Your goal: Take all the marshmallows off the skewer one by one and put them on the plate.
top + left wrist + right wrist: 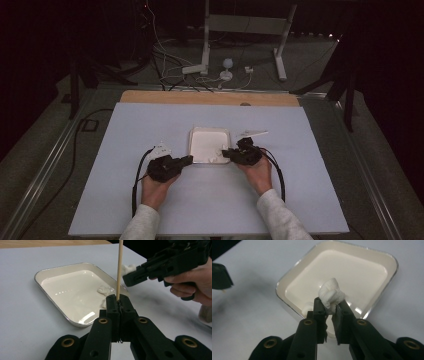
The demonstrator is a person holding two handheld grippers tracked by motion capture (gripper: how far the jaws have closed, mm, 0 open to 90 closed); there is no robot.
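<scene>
A pale blue-grey sheet covers the counter (125,200), with a strip of bare wood along its far edge; beyond it the room is dark, with cables and the white feet of a stand on the floor. A white square tray (209,144) with a metal rim sits near the middle of the counter, slightly toward the far edge, holding small white lumps at its near right corner. The left gripper (117,300) rests just off the tray's near left corner, its jaws closed tight on a thin wooden stick (119,267). In the left gripper view the stick's long axis runs straight out from the jaw tips and past the top of the picture, pointing across the tray's near right corner. The right gripper (329,307) is at the tray's near right corner, its jaws nearly closed and pinching a white cotton wad (331,294) that bulges above the tips, over the tray.
</scene>
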